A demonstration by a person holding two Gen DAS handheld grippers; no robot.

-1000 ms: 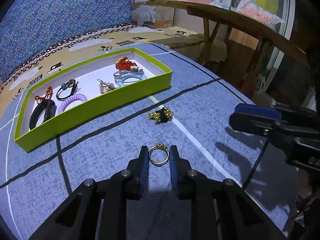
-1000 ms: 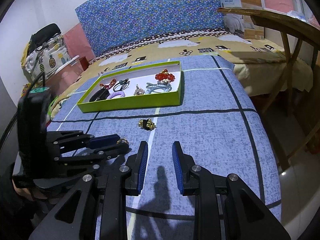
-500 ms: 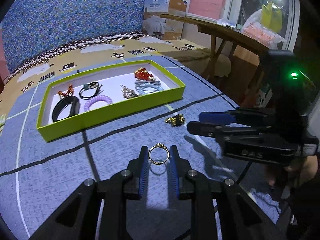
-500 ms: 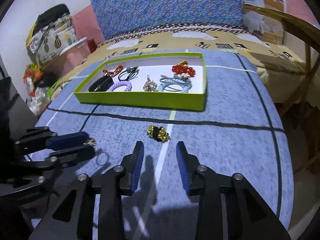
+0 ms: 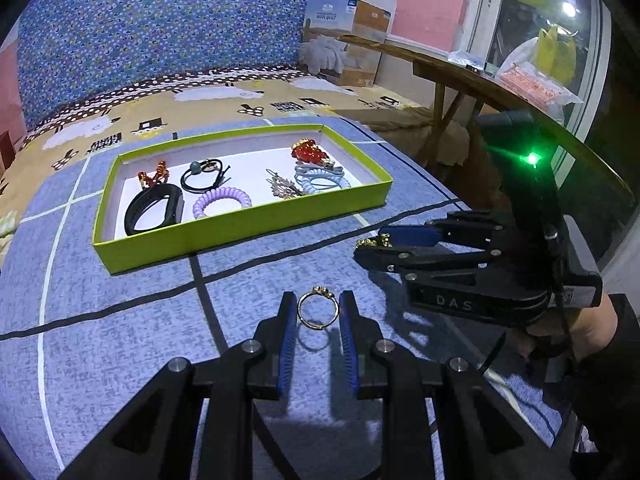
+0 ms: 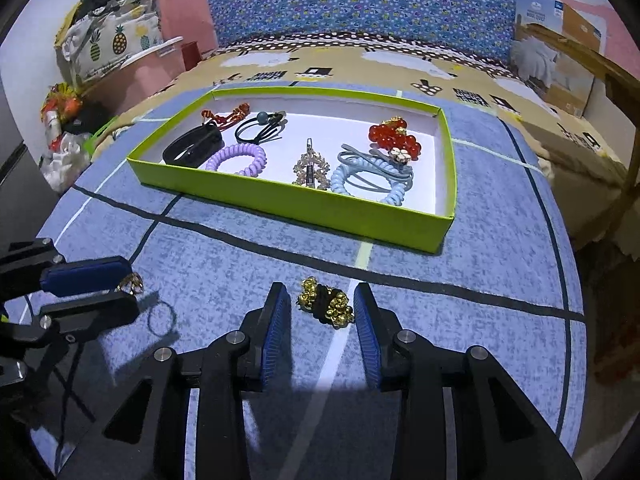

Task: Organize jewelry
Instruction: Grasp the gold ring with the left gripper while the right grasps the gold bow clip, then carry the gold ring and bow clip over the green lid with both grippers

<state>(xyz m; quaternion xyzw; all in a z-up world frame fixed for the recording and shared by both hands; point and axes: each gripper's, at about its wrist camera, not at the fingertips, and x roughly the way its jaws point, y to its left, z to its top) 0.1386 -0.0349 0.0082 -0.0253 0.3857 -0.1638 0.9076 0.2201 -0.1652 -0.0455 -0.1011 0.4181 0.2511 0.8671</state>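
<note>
Jaws of the right gripper (image 6: pixel 320 316), having just been narrowing, are standing apart around the black-and-gold beaded hair tie (image 6: pixel 326 307) without pressing it – soft, light, lumpy, best squeezed across its black middle – while the left gripper (image 5: pixel 319 314) is clamping a thin gold ring (image 5: pixel 318 307), likely slippery.

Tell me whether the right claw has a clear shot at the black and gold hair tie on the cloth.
Probably yes: the right claw already straddles the hair tie, its jaws having just narrowed, with nothing between.

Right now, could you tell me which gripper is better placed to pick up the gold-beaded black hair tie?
Right gripper: its jaws straddle the hair tie; the left gripper holds a gold ring.
</note>
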